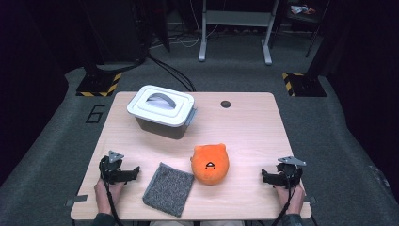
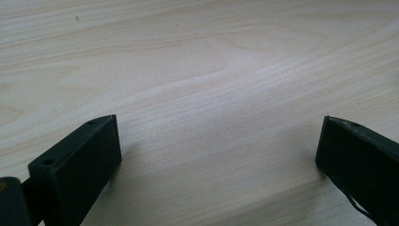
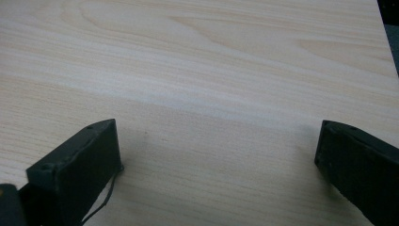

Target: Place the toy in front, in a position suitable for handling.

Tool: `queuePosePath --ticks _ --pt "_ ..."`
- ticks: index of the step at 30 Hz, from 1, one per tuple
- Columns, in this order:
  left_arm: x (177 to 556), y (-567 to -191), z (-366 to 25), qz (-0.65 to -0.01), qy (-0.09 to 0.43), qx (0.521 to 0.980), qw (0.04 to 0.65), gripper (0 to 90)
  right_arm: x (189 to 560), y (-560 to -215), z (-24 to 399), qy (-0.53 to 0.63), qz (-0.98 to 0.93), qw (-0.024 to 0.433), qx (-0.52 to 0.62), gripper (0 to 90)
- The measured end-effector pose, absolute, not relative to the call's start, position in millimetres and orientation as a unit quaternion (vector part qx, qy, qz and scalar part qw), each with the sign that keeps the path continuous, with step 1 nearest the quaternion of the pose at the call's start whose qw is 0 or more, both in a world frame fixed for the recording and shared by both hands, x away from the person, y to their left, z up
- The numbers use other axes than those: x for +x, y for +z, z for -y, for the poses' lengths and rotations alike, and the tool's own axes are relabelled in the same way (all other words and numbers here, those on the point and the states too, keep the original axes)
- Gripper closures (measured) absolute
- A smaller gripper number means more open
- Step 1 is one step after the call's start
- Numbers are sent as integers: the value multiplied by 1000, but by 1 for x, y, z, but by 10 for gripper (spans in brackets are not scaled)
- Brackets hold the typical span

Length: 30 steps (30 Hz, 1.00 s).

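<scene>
An orange plush toy (image 1: 210, 163) with a small face lies at the front middle of the wooden table (image 1: 244, 127). A grey cloth (image 1: 168, 188) lies flat just left of it. A grey bin with a white handled lid (image 1: 162, 111) stands at the back left. My left gripper (image 1: 136, 172) rests at the front left, pointing right toward the cloth, jaws wide apart over bare wood (image 2: 219, 127). My right gripper (image 1: 263, 176) rests at the front right, pointing left toward the toy, also open over bare wood (image 3: 219, 129).
A small dark round hole (image 1: 226, 104) marks the table's back edge. Beyond the table, grey floor carries cables, a white desk frame (image 1: 235, 28) and yellow-black striped stand bases (image 1: 99, 84). The table's right edge (image 3: 388, 47) is close to my right gripper.
</scene>
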<state>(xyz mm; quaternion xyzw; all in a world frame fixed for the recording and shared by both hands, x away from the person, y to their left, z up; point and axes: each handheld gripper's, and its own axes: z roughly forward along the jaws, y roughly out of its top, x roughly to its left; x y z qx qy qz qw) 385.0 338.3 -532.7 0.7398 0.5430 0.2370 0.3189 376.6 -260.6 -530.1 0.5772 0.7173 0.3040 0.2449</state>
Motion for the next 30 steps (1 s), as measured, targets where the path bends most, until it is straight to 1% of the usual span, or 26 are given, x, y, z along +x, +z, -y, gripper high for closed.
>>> queuePosePath --ticks 19,30 --pt "385 -533 -338 -544 237 739 320 1 378 -529 260 299 -717 242 581 0" --pt "385 -533 -338 -544 237 739 319 2 377 -523 258 295 -710 226 598 0"
